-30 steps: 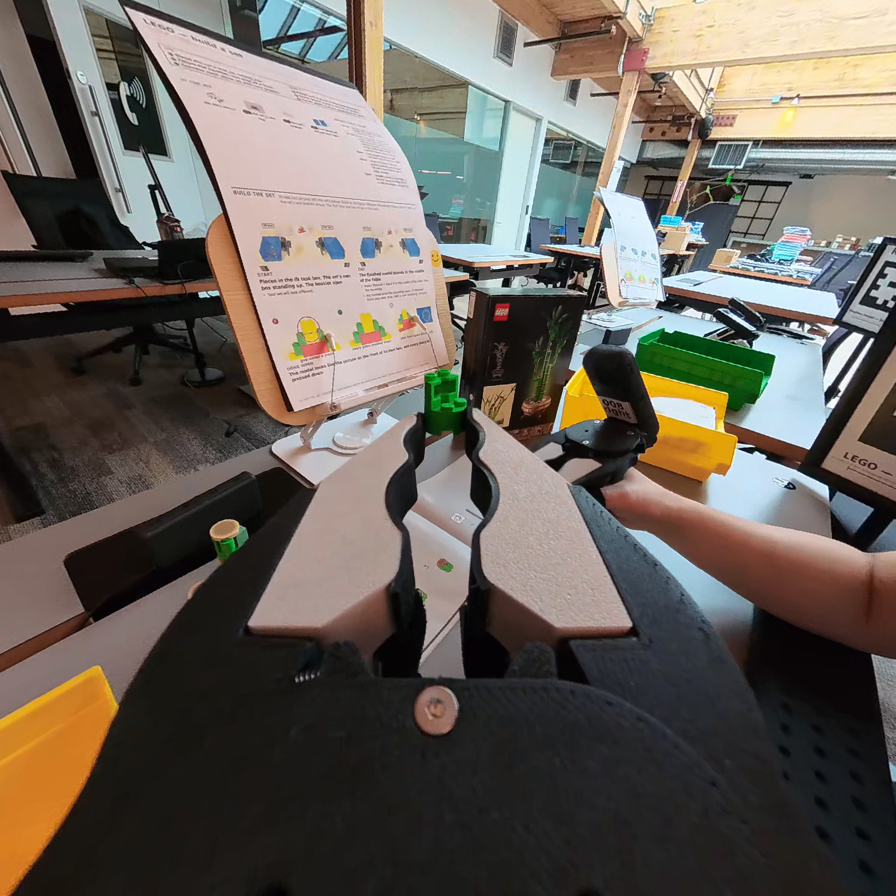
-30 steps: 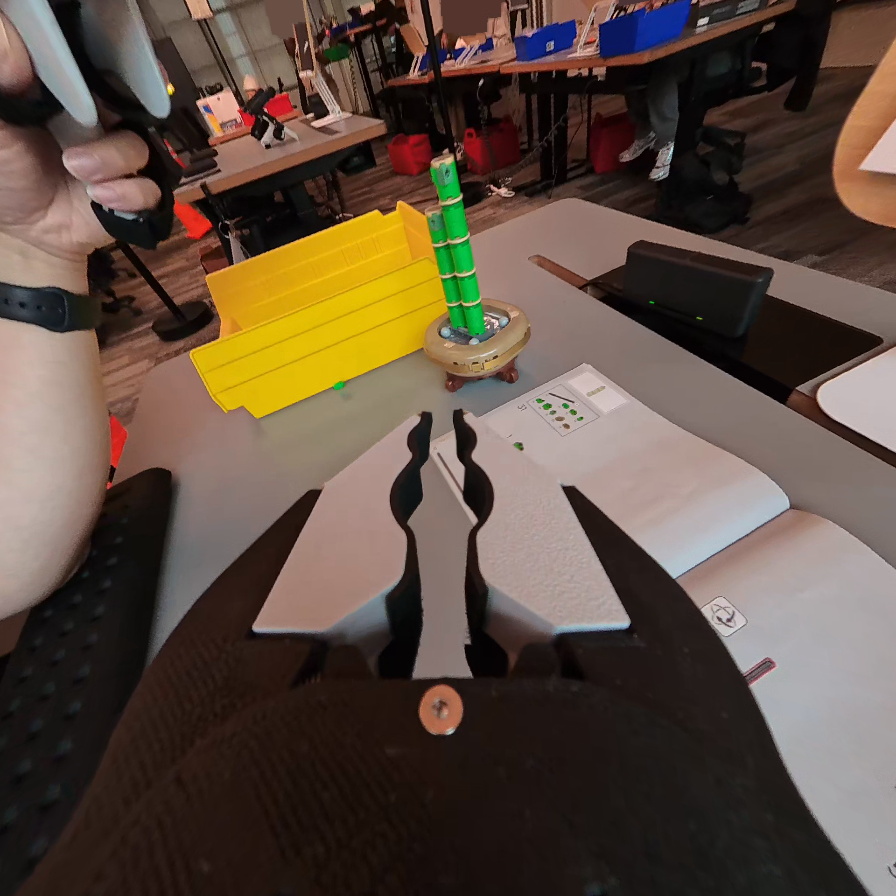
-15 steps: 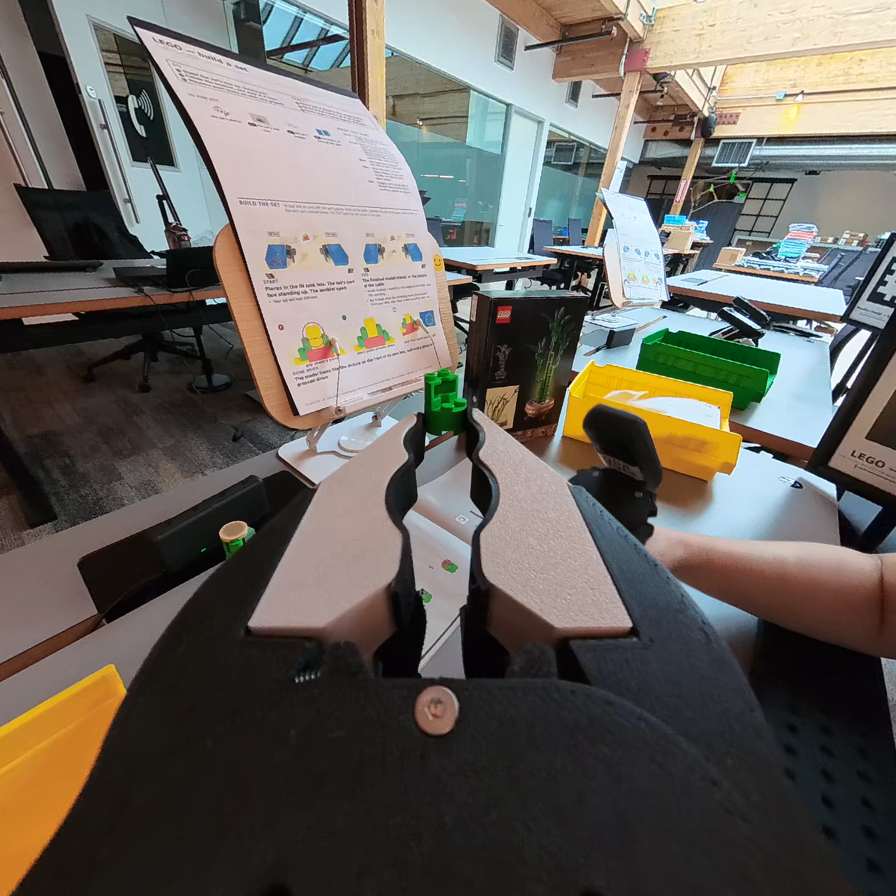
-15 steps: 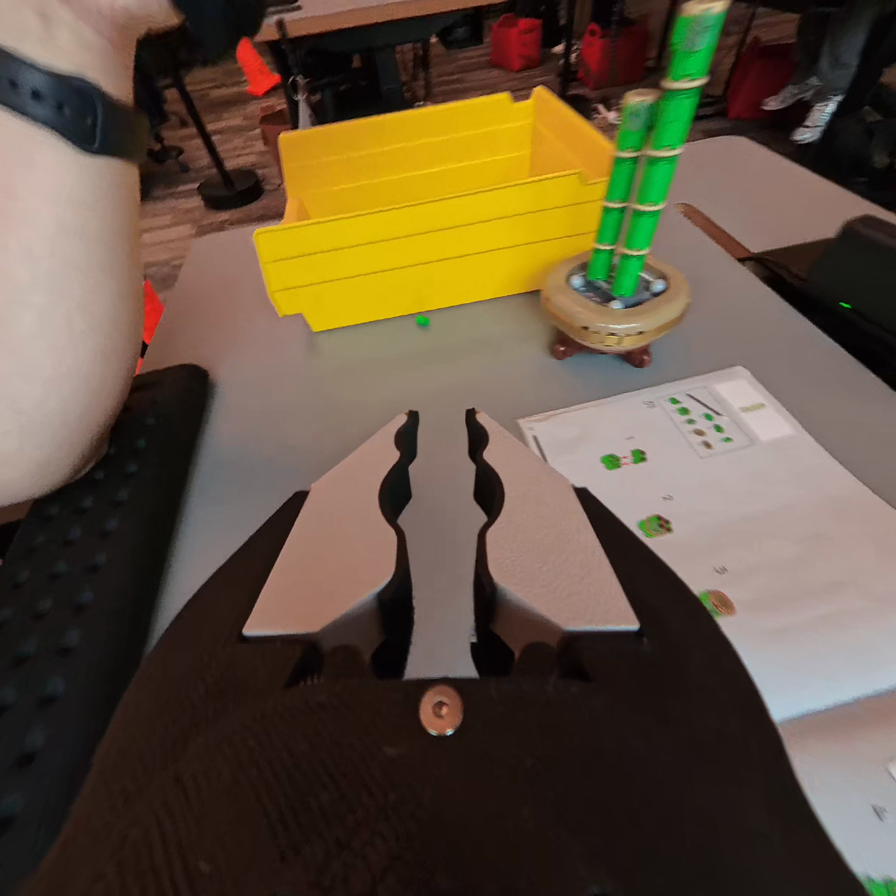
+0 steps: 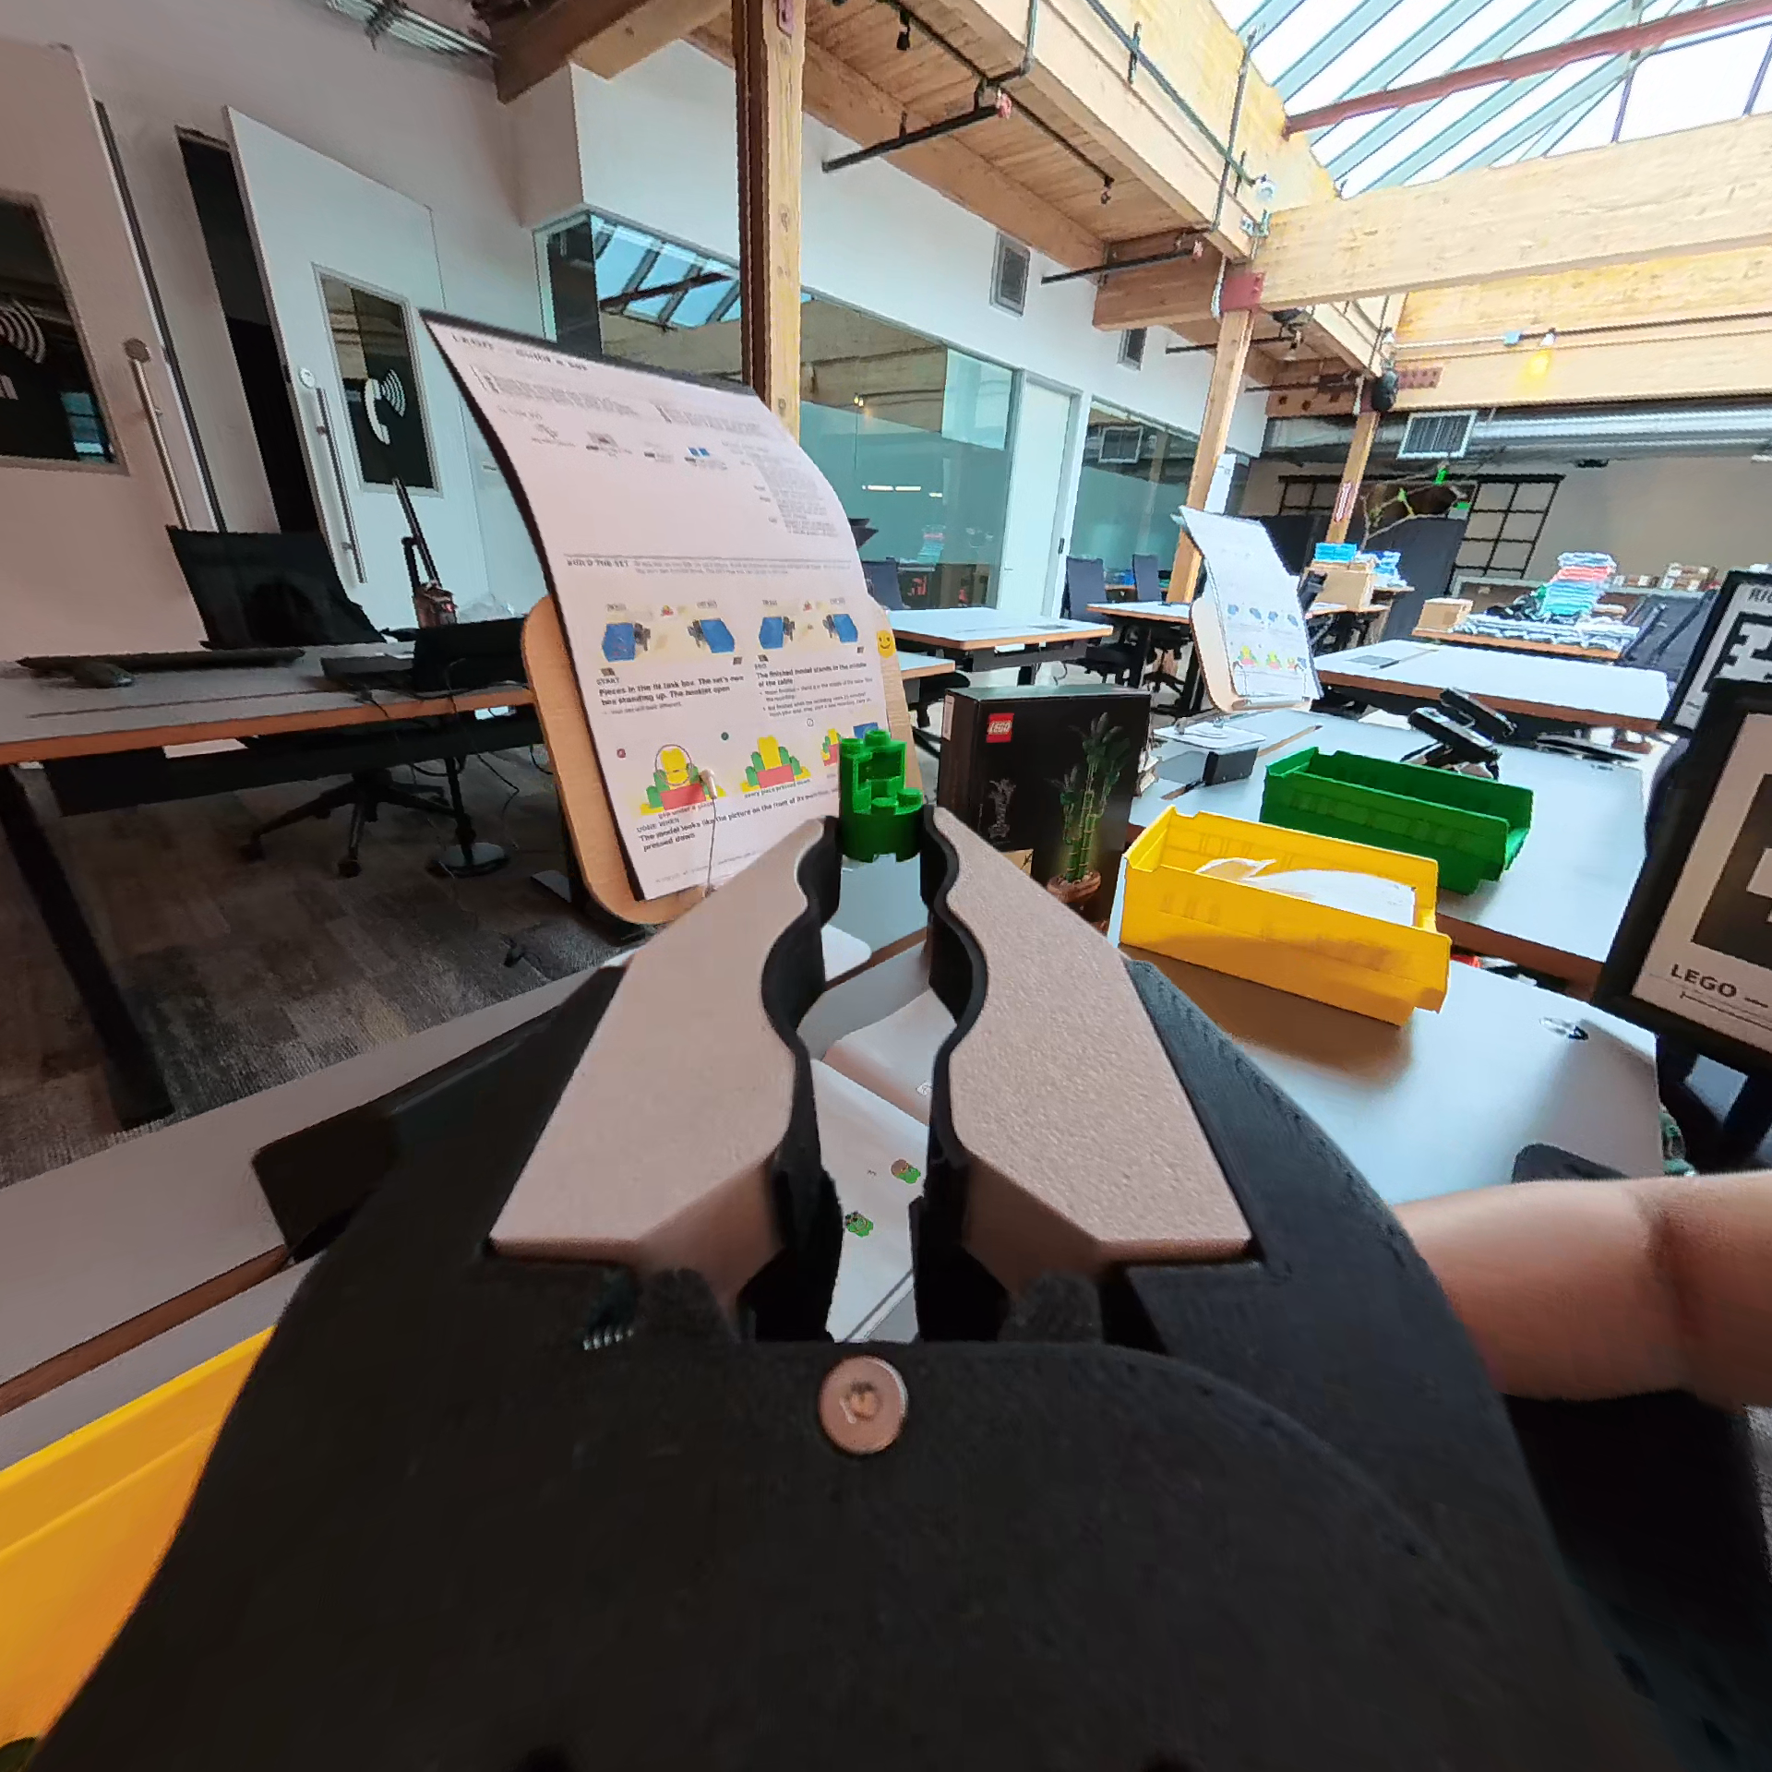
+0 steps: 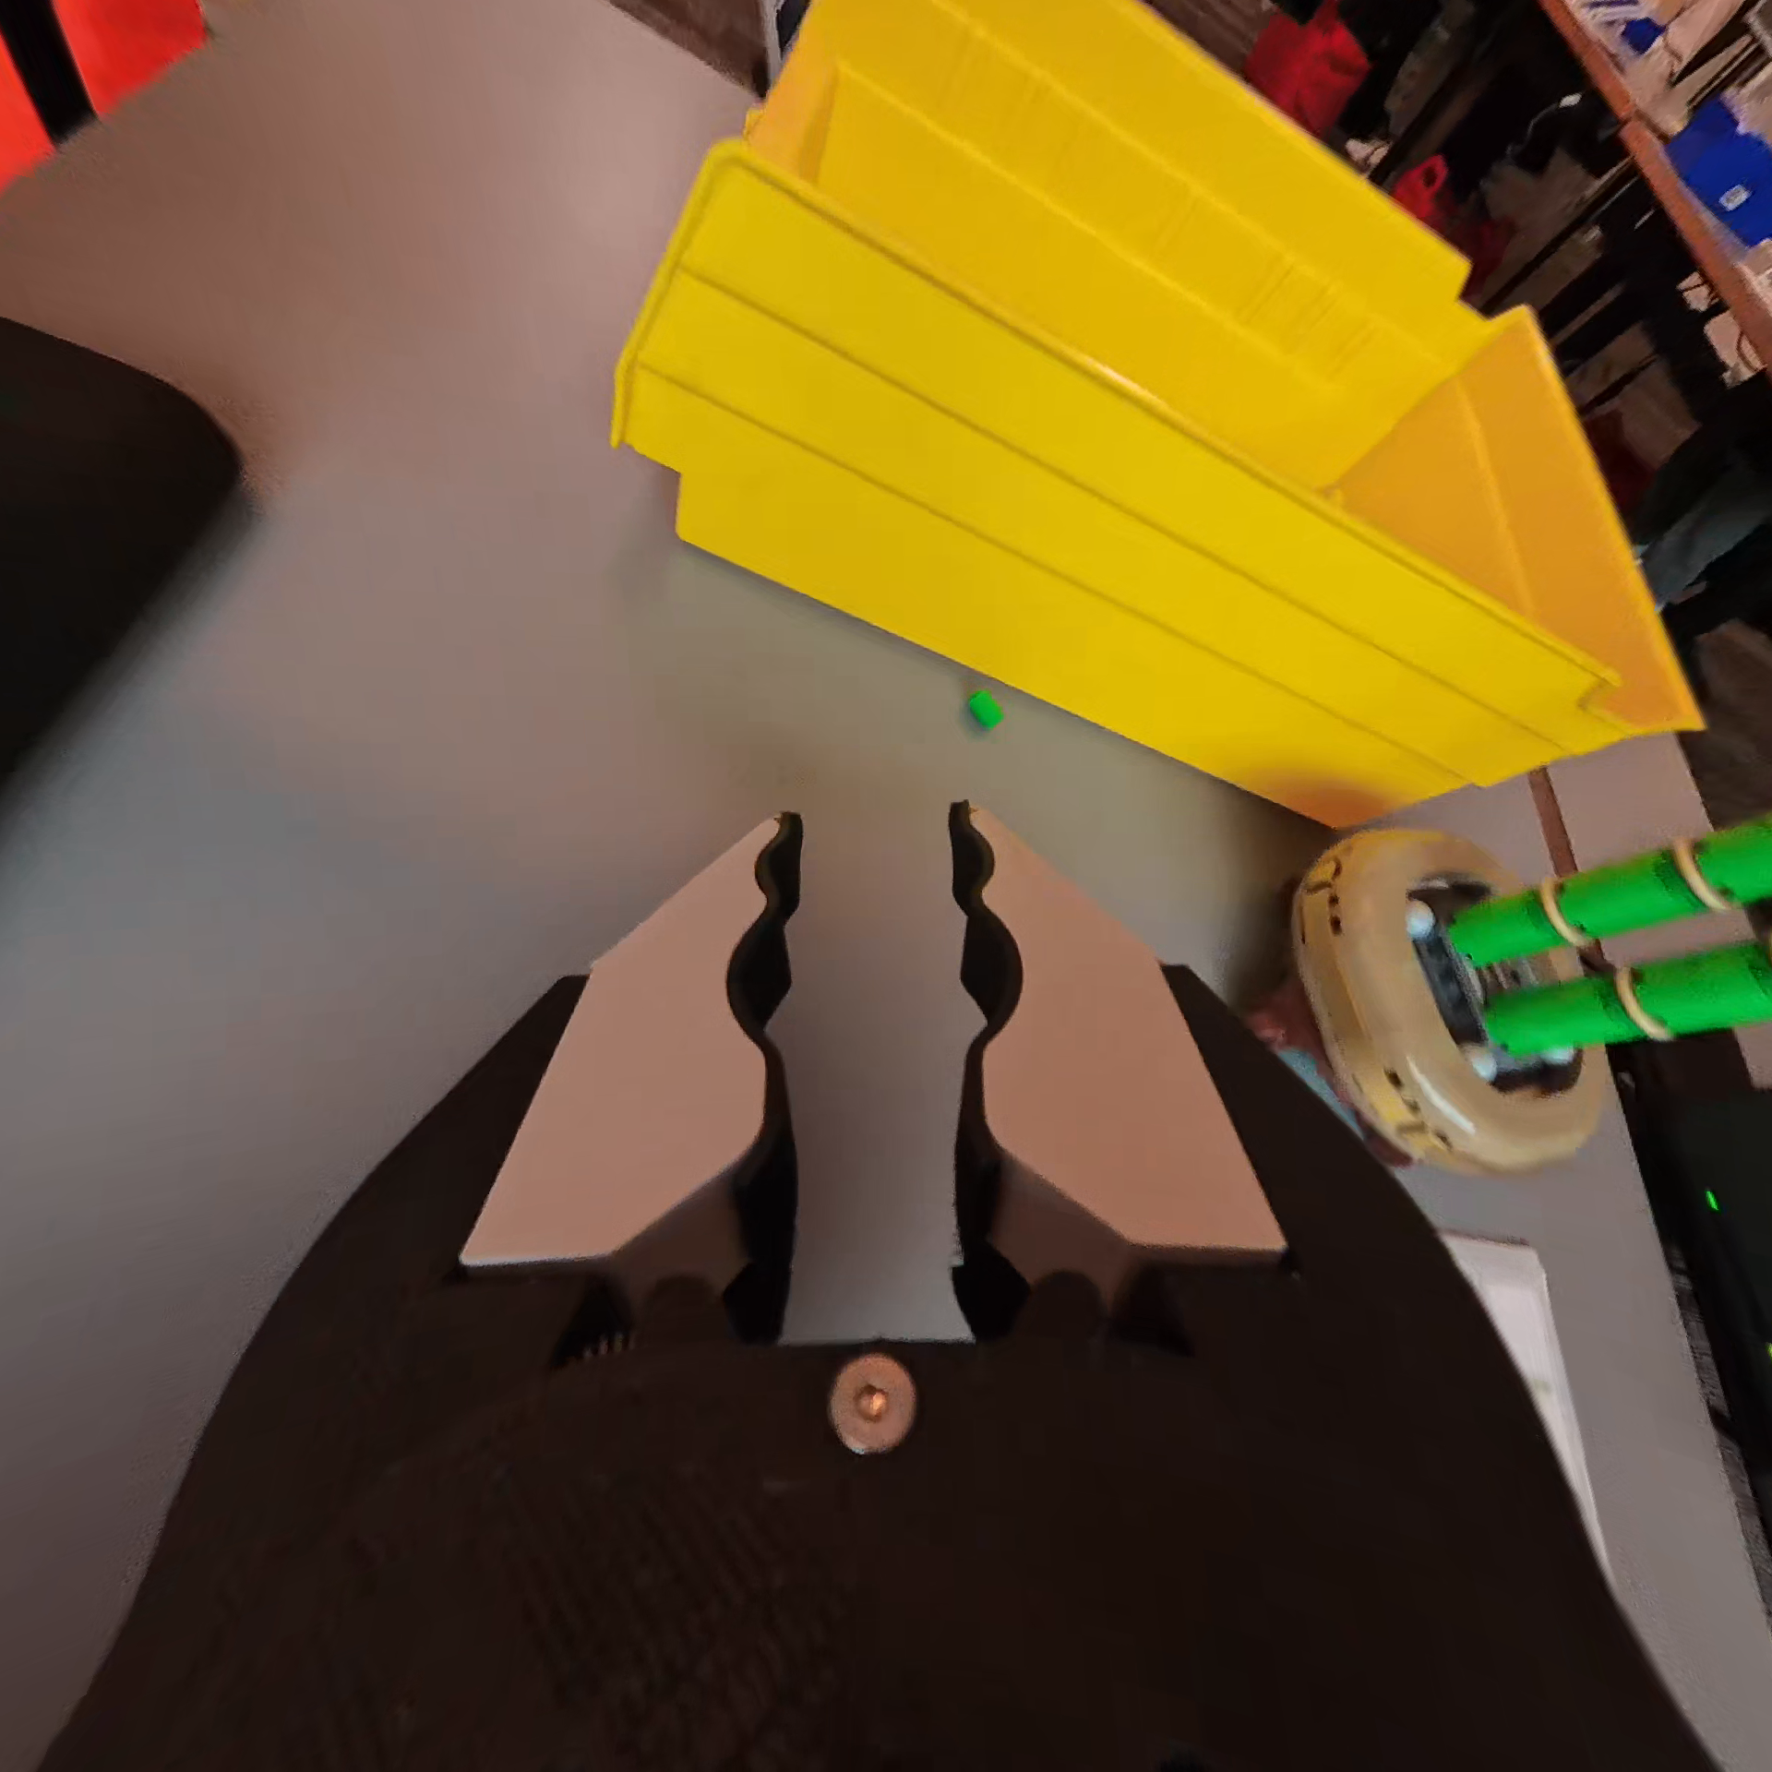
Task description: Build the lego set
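My left gripper (image 5: pixel 877 836) is shut on a small green lego piece (image 5: pixel 874 802) and holds it up above the table. My right gripper (image 6: pixel 873 825) is open and empty, pointing down at the grey table. A tiny green lego stud (image 6: pixel 984 711) lies on the table just beyond its fingertips, beside a yellow bin (image 6: pixel 1103 441). The part-built model, a tan round pot (image 6: pixel 1419 1007) with two green bamboo stalks (image 6: pixel 1611 949), stands to the right of the right gripper. An open instruction booklet (image 5: pixel 873 1151) lies under the left gripper.
An instruction sheet on a wooden stand (image 5: pixel 690 623) and the dark lego box (image 5: pixel 1045 777) stand beyond the left gripper. Another yellow bin (image 5: pixel 1285 911) and a green bin (image 5: pixel 1390 815) sit at the right. A person's forearm (image 5: pixel 1582 1275) reaches in from the right. A black pad (image 6: pixel 86 537) lies at the left. The tiny green lego stud (image 6: pixel 984 711) lies some 9 cm from my right tips, 35 cm from my left tips. The left gripper is farther from the tan round pot (image 6: pixel 1419 1007), some 30 cm, than the right, some 15 cm.
The right gripper has tilted down, swung left toward the green stud and opened wider. The left gripper has risen slightly, still holding the green piece. The right gripper's handle has left the left view.
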Demonstrator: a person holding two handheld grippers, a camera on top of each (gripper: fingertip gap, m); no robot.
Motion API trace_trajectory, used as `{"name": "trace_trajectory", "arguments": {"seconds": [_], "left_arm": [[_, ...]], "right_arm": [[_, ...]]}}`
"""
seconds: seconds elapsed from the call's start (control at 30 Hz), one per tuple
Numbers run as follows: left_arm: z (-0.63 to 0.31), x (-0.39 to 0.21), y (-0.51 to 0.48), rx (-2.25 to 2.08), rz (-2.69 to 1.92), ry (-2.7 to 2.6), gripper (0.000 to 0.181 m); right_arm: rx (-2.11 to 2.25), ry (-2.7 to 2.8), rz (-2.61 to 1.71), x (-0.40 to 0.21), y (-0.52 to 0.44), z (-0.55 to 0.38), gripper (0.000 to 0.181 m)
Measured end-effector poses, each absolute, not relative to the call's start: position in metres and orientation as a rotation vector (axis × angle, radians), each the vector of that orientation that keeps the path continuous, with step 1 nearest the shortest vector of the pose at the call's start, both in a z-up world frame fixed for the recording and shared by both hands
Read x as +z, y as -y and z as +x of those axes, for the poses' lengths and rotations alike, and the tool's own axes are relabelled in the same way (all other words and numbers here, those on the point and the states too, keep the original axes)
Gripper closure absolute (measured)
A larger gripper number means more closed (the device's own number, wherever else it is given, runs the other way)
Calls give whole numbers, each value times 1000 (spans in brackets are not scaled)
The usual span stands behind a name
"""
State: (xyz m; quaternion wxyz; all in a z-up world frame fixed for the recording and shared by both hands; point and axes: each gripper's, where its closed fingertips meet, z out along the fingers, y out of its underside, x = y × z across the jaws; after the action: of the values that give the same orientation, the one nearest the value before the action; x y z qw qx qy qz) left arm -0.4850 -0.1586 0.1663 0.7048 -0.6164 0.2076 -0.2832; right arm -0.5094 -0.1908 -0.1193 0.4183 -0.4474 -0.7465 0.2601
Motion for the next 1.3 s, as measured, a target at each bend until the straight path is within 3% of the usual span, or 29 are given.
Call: {"name": "trace_trajectory", "arguments": {"seconds": [0.33, 0.9, 1.07, 1.3], "left_arm": [[-495, 174, 173, -644, -1323, -454, 167], [-497, 174, 177, -673, -1314, -459, 167], [-497, 173, 177, -666, -1325, -462, 168], [-493, 172, 174, -681, -1327, -468, 167]], "right_arm": [[695, 1991, -1243, -150, 165, -586, 148], [699, 2237, -1284, -166, 158, -586, 174], [526, 2241, -1321, -162, 161, -546, 175], [451, 1919, -1680, -128, 169, -406, 175]]}}
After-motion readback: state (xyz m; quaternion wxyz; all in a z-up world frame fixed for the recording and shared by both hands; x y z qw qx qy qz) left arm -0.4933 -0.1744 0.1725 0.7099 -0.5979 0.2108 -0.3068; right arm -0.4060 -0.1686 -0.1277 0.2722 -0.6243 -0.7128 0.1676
